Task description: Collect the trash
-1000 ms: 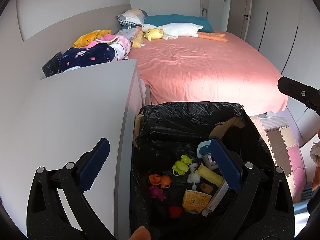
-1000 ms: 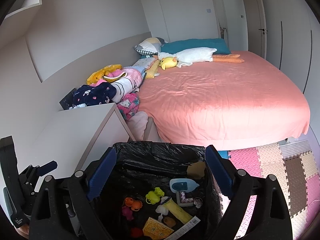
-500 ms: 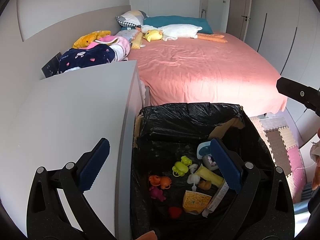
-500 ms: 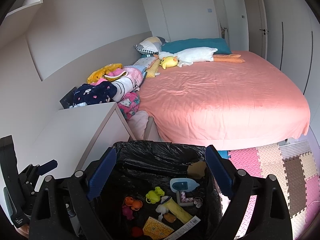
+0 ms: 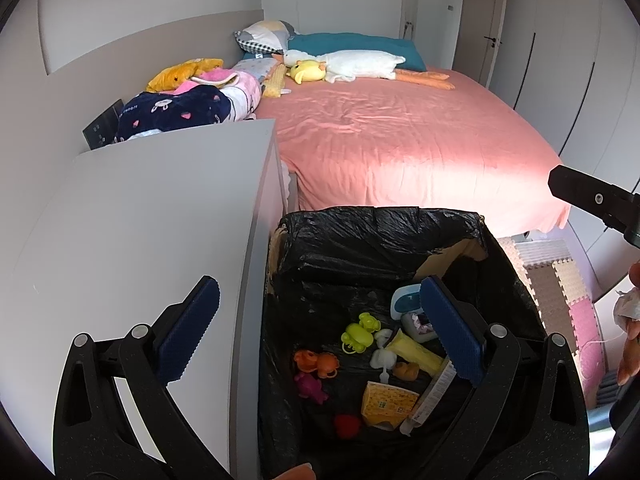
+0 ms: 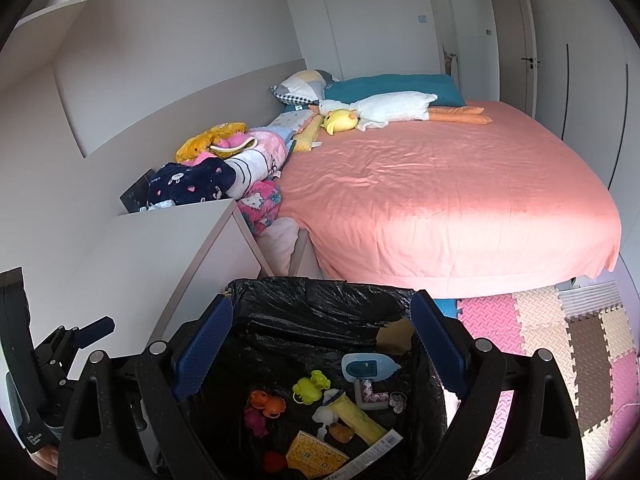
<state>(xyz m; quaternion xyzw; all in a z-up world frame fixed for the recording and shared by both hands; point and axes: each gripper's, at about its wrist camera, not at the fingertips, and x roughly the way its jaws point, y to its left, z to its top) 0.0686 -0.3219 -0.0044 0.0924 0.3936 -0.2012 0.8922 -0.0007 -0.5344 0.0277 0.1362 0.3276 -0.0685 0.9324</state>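
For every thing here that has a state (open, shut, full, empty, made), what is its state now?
left gripper: open, holds nothing.
right gripper: open, holds nothing.
trash bin: open, black bag inside, toys and wrappers only on its bottom.
bed: made, pink sheet spread flat.
goose plush: lying by the pillows.
door: shut.

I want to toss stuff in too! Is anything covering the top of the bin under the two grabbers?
Nothing visible does. The black-lined trash bin is open at the top, and the left gripper and right gripper are both open and empty above it.
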